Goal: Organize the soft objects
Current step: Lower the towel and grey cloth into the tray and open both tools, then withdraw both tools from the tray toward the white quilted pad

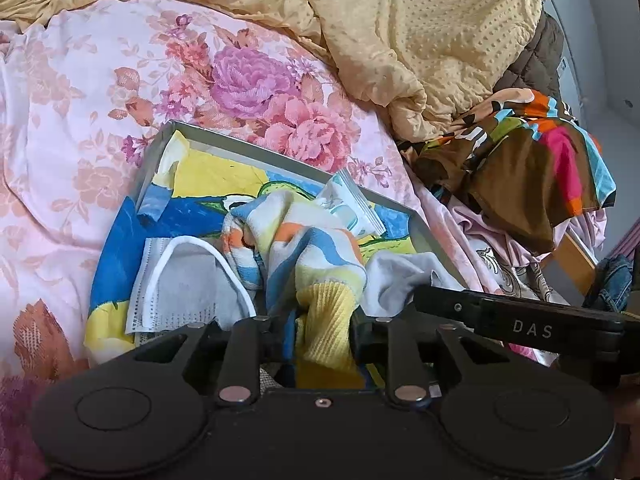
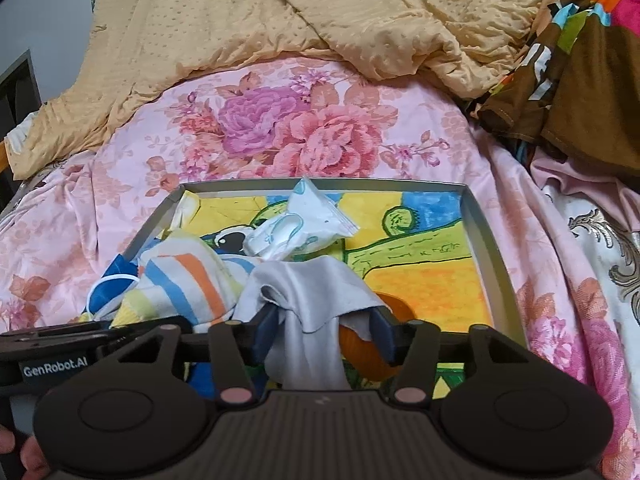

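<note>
My left hand-held gripper [image 1: 324, 322] is clamped on the yellow ribbed cuff of the striped sock [image 1: 304, 240]. The sock's long axis runs away from me, toe end pointing into the tray [image 1: 280, 162] on the bed. My right hand-held gripper [image 2: 324, 334] stands apart. The grey cloth [image 2: 308, 300] drapes loosely between its pads, long axis toward me, over the tray's near edge.

A matt grey metal tray [image 2: 486, 248] holds a ribbed knit striped sock [image 1: 316, 256], a smooth grey cloth [image 2: 308, 284] and a glossy plastic packet [image 2: 308, 216] (crinkled), all on a floral woven bedsheet [image 2: 312, 132] under a dimpled yellow blanket [image 2: 320, 12].
</note>
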### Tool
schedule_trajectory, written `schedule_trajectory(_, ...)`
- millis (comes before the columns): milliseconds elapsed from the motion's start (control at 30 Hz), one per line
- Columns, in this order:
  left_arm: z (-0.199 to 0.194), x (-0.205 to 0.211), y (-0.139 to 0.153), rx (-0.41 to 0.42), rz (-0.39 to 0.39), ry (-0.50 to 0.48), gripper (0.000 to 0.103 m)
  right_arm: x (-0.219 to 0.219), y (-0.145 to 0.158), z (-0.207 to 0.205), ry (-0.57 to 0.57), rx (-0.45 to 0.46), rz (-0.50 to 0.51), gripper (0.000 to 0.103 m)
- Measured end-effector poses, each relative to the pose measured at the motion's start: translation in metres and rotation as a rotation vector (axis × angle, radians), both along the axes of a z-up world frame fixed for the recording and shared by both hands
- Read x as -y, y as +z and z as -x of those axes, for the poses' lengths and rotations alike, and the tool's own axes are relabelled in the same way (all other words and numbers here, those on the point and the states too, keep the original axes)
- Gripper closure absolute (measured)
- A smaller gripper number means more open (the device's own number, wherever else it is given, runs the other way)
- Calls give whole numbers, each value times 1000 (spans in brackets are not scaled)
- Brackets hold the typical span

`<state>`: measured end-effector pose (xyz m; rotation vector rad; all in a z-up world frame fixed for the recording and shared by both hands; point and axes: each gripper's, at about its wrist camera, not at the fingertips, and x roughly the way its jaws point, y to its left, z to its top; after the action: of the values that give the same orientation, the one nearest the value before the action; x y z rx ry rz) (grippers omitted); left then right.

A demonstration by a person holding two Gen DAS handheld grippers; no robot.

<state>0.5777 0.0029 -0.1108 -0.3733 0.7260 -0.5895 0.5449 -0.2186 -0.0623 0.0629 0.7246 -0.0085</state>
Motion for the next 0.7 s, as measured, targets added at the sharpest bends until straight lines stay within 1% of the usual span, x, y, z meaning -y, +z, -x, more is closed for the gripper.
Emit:
schedule_trajectory(100, 1, -1, 1, 6, -3, 7, 68, 2, -1, 3, -6, 4, 15, 32)
schedule_trajectory(167, 3, -1, 2, 7, -9, 16, 62, 5, -1, 4, -13, 6, 16, 21)
schedule_trajectory(233, 6, -1, 5, 15, -23, 23, 57, 7, -1, 7, -19, 12, 15, 15)
schedule_trajectory(267, 7, -1, 6, 22, -30, 25, 53, 8, -1, 8, -19, 16, 15, 13)
schedule_trajectory(300, 9, -1, 7, 31, -37, 29, 52, 9, -1, 9, -20, 19, 14, 12)
schedule_trajectory(433, 17, -4, 12, 65, -28, 42, 39, 12, 4, 16, -16, 56, -7, 2)
schedule_trajectory(467, 20, -6, 13, 77, -26, 49, 36, 12, 5, 19, -14, 70, -10, 1)
schedule_trajectory(600, 27, -9, 18, 102, -29, 67, 32, 13, 11, 27, -6, 110, -15, 0)
schedule_trajectory(667, 32, -11, 22, 116, -31, 80, 26, 12, 13, 32, -10, 124, -13, 0)
schedule_trajectory(700, 35, -12, 24, 124, -33, 89, 24, 12, 14, 35, -12, 132, -13, 0)
